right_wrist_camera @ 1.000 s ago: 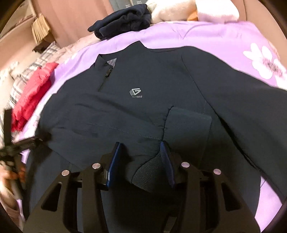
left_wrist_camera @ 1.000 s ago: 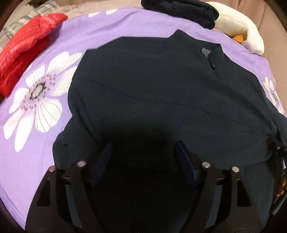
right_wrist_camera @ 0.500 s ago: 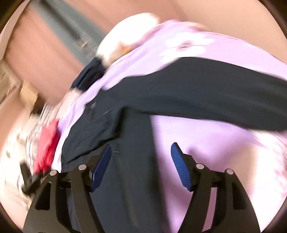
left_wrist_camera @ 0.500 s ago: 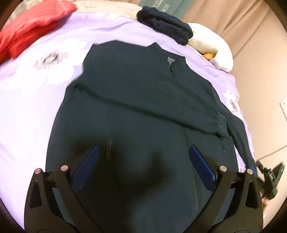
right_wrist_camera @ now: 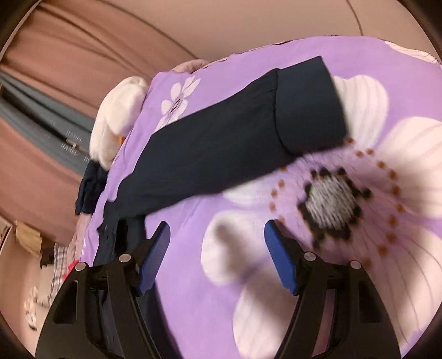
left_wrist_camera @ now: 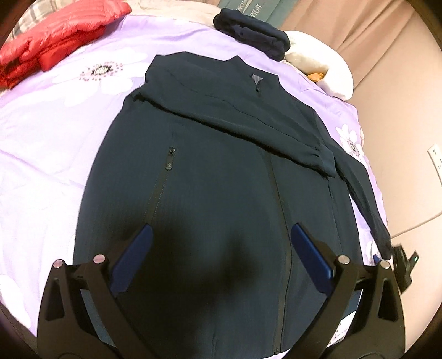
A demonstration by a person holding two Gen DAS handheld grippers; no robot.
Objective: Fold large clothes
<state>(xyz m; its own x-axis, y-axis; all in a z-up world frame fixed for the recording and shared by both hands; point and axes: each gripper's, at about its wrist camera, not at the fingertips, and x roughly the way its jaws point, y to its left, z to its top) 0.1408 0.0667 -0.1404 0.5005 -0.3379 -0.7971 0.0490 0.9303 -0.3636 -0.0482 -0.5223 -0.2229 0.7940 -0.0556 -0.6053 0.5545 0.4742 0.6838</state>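
Jacket lies flat on bed. Unfolded sleeve stretches away from jacket, just ahead of right claw, nearer; both it and left claw released, empty.

purple floral bed (navy jacket, red jacket)

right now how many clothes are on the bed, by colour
navy: 2, the spread jacket and a folded garment
red: 1, the puffer jacket
total: 3, all on the purple floral cover
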